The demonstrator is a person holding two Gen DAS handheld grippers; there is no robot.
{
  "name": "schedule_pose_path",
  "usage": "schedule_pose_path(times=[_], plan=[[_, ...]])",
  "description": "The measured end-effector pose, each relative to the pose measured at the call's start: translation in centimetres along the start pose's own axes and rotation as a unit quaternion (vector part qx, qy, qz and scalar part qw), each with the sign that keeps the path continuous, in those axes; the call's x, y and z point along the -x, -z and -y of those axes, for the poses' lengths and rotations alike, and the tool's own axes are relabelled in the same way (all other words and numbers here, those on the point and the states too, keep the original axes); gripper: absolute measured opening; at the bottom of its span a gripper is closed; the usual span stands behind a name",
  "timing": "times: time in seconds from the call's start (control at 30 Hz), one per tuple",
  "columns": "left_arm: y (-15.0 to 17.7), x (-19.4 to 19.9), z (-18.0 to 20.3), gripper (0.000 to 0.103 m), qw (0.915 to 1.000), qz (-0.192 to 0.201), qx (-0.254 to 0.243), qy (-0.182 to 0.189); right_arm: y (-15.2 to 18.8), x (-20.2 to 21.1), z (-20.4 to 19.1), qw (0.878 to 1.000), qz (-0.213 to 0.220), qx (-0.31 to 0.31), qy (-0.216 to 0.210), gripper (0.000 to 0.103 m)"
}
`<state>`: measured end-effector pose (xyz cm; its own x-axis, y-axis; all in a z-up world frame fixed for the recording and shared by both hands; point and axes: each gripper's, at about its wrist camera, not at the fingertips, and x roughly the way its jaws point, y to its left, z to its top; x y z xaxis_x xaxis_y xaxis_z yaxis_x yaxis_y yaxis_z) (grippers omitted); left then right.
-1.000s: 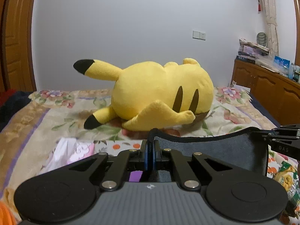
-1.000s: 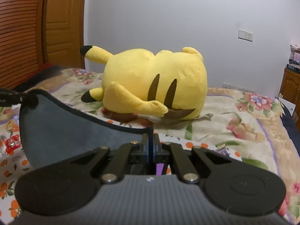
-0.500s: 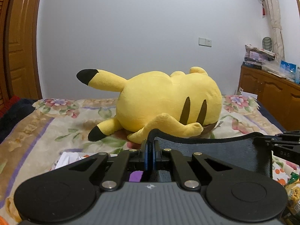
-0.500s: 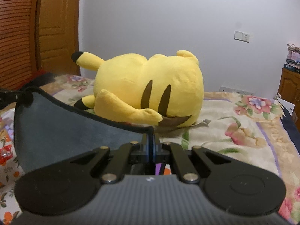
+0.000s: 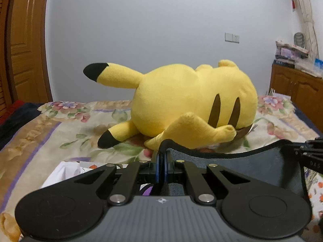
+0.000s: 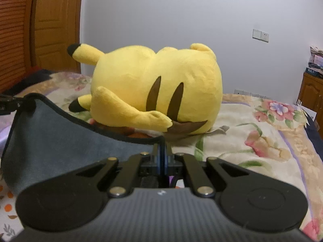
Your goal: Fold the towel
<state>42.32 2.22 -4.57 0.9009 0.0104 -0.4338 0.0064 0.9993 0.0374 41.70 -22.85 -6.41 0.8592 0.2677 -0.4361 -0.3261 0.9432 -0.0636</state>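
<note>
A dark grey towel [image 5: 238, 167] with a black hem hangs stretched between my two grippers above the bed. My left gripper [image 5: 161, 157] is shut on its left top corner. My right gripper [image 6: 161, 149] is shut on its right top corner. In the right wrist view the towel [image 6: 60, 141] spreads to the left, and the left gripper's tip [image 6: 8, 102] shows at the far left edge. In the left wrist view the right gripper's tip [image 5: 308, 151] shows at the far right. The towel's lower part is hidden behind the gripper bodies.
A large yellow plush toy [image 5: 193, 102] lies on the floral bedspread [image 5: 60, 129] just beyond the towel, also in the right wrist view [image 6: 153, 88]. White paper [image 5: 64, 171] lies on the bed at left. A wooden cabinet [image 5: 298, 88] stands right, a wooden door [image 6: 54, 26] left.
Both grippers have risen and moved toward the plush toy with the towel held between them. The toy looks larger and nearer in both views.
</note>
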Motion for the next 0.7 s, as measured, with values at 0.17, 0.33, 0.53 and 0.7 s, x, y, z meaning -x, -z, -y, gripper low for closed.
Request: schedule_pose_path(times=[0.17,0.33,0.53,0.7], plan=[[0.8,-1.8,0.2,0.026,0.9998,-0.012,-0.014,-0.005,0.7,-1.6,-0.3,1.000,-0.021,0.002,0.008,0.004],[1.6,-2.8,0.4,0.026,0.9996,-0.023,-0.018,-0.005,1.3,-2.2,-0.4,0.999,-0.034,-0.015,-0.001,0.004],[2.3,-3.5,0.6,0.026,0.9992,-0.030,-0.027,-0.008,1.8,-2.9,-0.2,0.999,-0.042,-0.019,0.002,0.004],[2.8,-4.3,0.8,0.026,0.9989,-0.037,-0.029,-0.007,2.3,-3.4,-0.3,0.999,-0.051,-0.014,0.008,0.004]])
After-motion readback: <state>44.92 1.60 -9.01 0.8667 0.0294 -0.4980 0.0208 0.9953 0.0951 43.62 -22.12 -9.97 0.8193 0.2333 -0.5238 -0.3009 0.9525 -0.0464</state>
